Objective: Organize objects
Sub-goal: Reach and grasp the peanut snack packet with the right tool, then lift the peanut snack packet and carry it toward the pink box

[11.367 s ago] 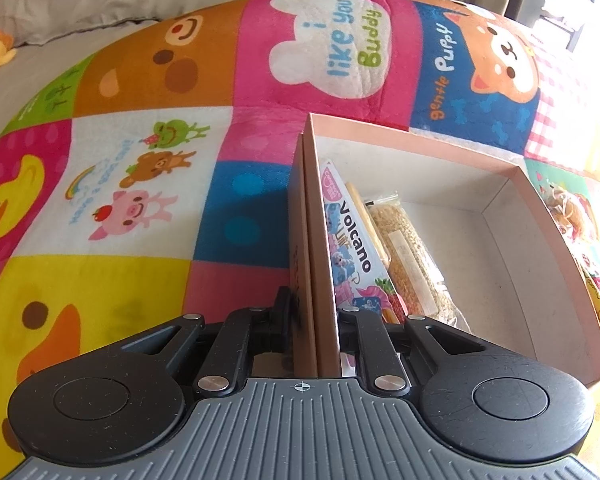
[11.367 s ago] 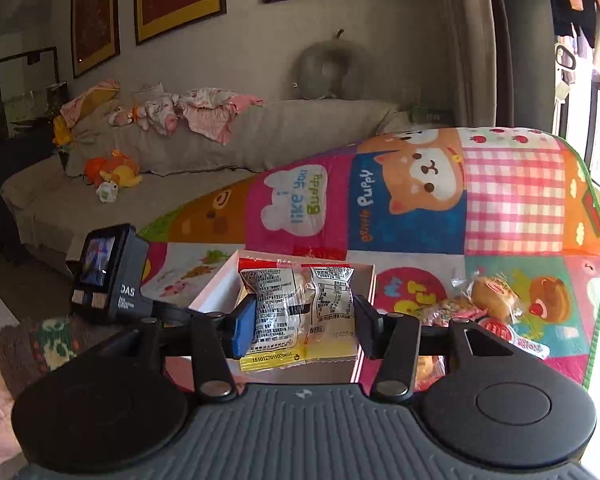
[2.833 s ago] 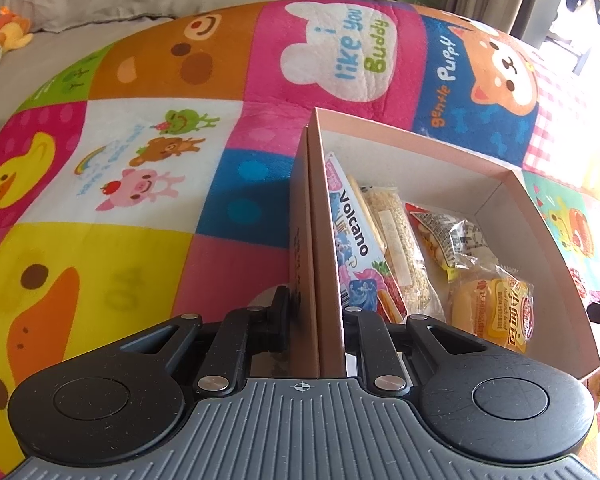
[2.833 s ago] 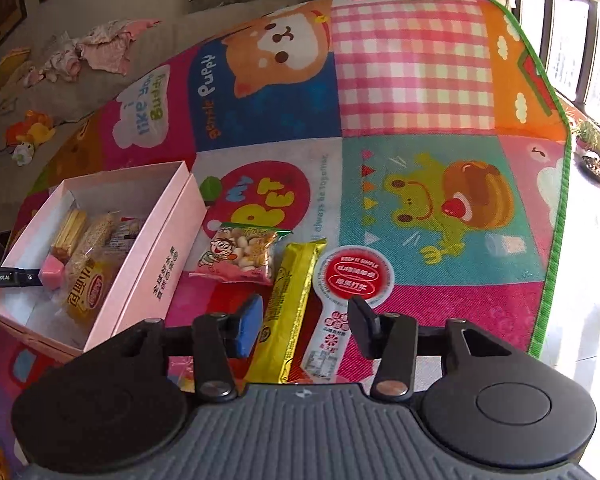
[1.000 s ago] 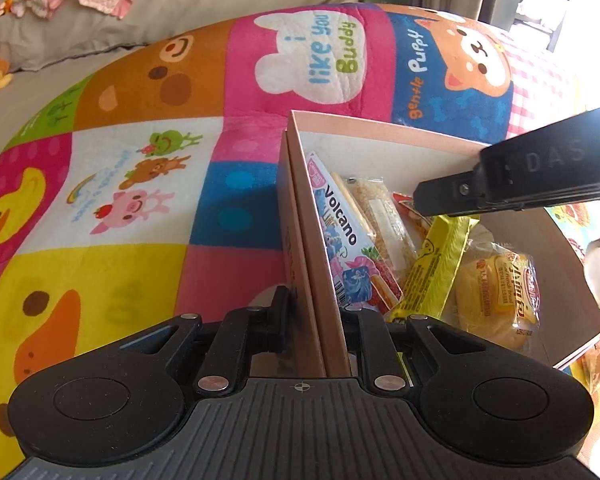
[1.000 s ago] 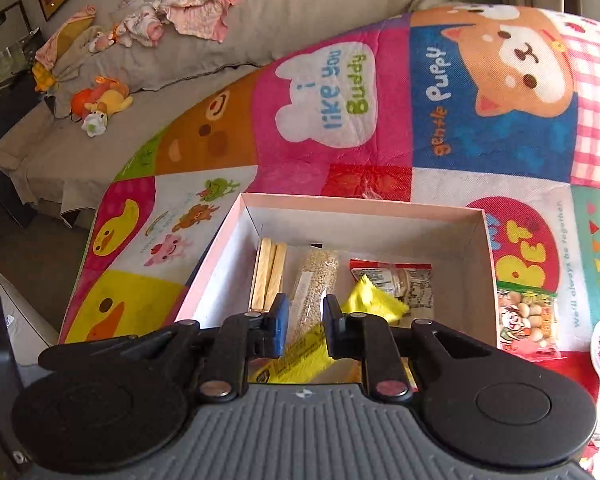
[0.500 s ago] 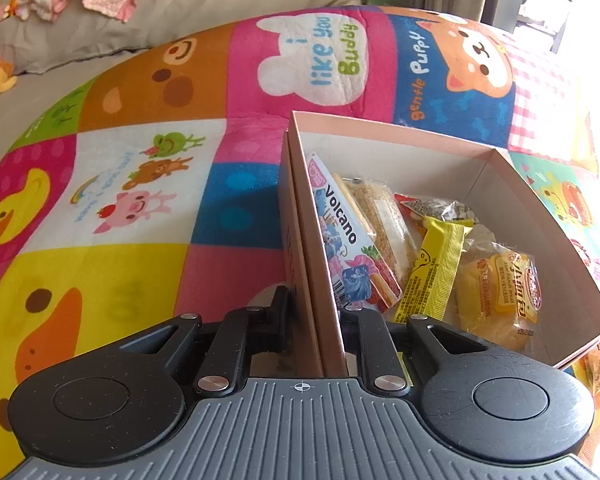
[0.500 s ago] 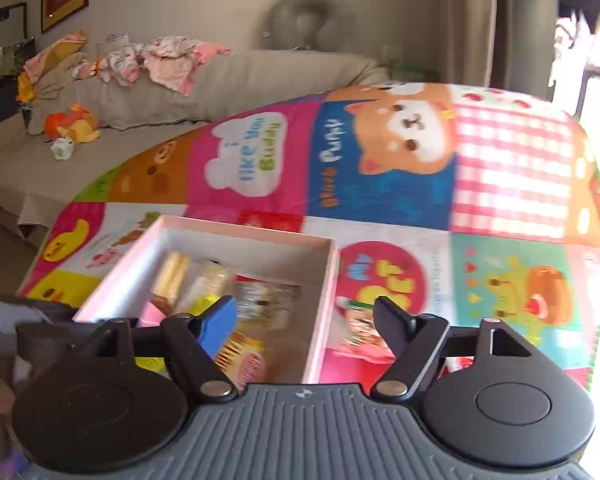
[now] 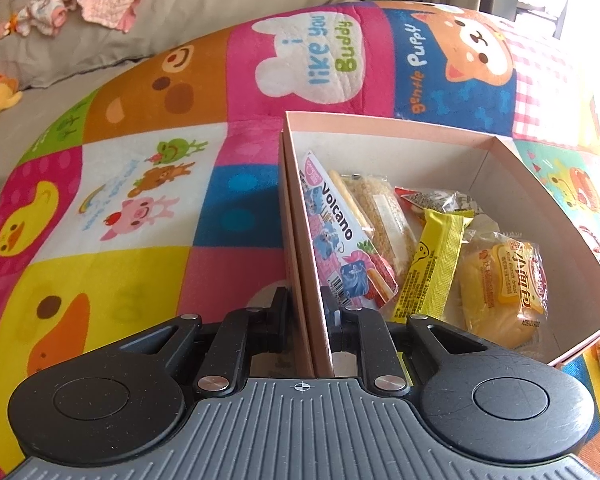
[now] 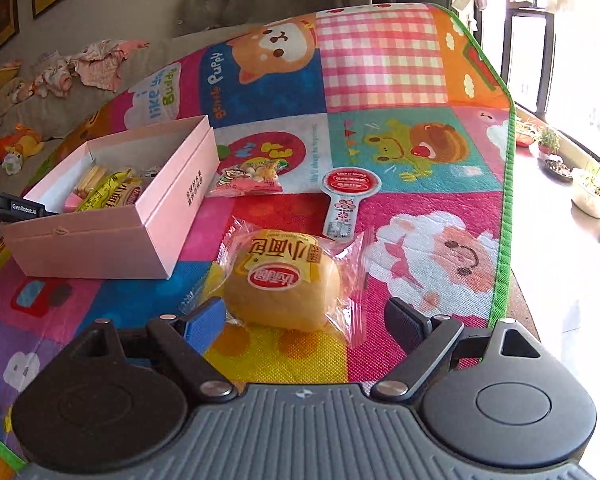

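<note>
Three snacks lie loose on the play mat (image 10: 384, 68), and the nearest to the right gripper (image 10: 305, 314) is a small bread bun in a clear wrapper (image 10: 284, 280). It rests on the mat just beside the pink box (image 10: 172, 208), a little in front of its long side. I judge that this bun is light and very soft, so a hard squeeze would flatten it. The wrapper is thin plastic film, shiny and probably slippery, with crimped ends that stick out. The best place to take hold seems to be across the round body of the bun, with gentle pressure only; a hold on the film edge alone may slip.

The right gripper's fingers (image 10: 204, 320) are wide apart and are opening more at this moment. The bun sits ahead of the gap between them, and the pads do not press on it. The blue pad is very near the wrapper's left edge; I cannot tell if it touches.

The left gripper (image 9: 305, 316) is closed on the near side wall of the pink box (image 9: 380, 124), one finger outside and one inside, and it steadies the box. Inside lie several packets already, among them a Volcano pack (image 9: 336, 232), a yellow bar (image 9: 432, 264) and another bun (image 9: 500, 284).

Farther away on the mat lie a pink snack bag (image 10: 248, 178) and a red-topped packet (image 10: 346, 200).
</note>
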### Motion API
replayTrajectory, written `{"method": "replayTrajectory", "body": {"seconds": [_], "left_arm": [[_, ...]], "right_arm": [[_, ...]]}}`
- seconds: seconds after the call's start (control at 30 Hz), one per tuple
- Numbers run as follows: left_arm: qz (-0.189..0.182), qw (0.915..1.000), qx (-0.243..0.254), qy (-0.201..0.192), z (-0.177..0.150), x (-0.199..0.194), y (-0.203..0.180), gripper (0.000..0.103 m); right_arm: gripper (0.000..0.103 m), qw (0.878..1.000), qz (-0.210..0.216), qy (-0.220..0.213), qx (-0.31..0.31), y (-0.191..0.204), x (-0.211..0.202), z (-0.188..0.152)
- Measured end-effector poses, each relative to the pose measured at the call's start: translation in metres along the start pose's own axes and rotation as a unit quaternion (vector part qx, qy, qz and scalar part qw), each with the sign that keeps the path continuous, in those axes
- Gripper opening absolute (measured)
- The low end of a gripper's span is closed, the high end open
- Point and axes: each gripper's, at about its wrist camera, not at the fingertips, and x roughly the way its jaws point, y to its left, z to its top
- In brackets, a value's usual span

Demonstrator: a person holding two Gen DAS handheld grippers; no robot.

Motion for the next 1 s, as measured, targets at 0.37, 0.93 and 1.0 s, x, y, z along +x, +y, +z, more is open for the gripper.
{"method": "replayTrajectory", "body": {"seconds": [0.37,0.93,1.0], "left_arm": [[-0.013,0.9998,-0.015,-0.005,-0.002,0.000,0.006,0.018],[-0.023,0.9993,-0.025,-0.012,-0.004,-0.001,0.011,0.017],[-0.022,0.9993,-0.025,-0.013,-0.005,-0.001,0.011,0.017]], "right_arm": [[0.086,0.985,0.088,0.127,0.072,-0.010,0.149,0.136],[0.043,0.984,0.054,0.168,0.006,0.001,0.135,0.110],[0.043,0.988,0.006,0.150,-0.037,0.002,0.122,0.102]]}}
